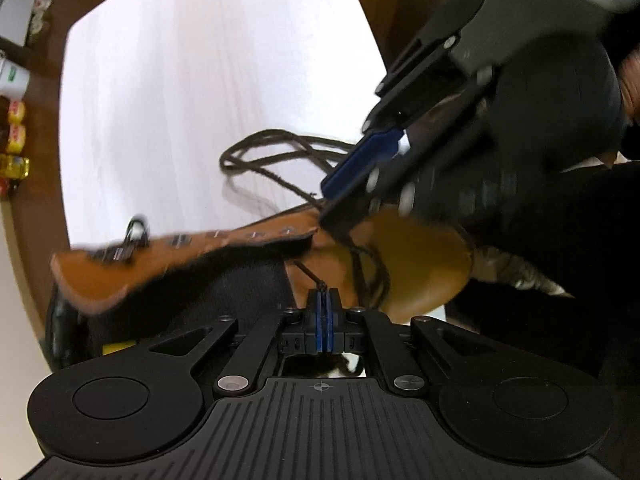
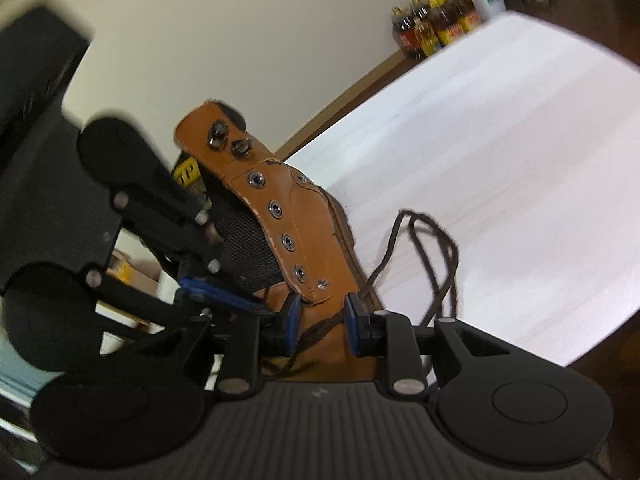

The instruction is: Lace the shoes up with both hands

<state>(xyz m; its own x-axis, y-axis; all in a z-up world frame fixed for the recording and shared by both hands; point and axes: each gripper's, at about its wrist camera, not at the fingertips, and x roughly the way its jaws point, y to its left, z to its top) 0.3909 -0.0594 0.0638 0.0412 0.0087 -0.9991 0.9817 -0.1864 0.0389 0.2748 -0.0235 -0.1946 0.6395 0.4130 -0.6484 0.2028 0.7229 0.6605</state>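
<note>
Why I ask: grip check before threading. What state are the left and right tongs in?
Left tongs: shut on the lace tip.
Right tongs: open, boot flap between them, unpinched.

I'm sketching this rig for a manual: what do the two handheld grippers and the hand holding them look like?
Both the left gripper and right gripper are matte black, with blue pads, silver pivot screws, round side discs and a ribbed base plate. A grey housing tops the right one. The hand wears a black glove.
</note>
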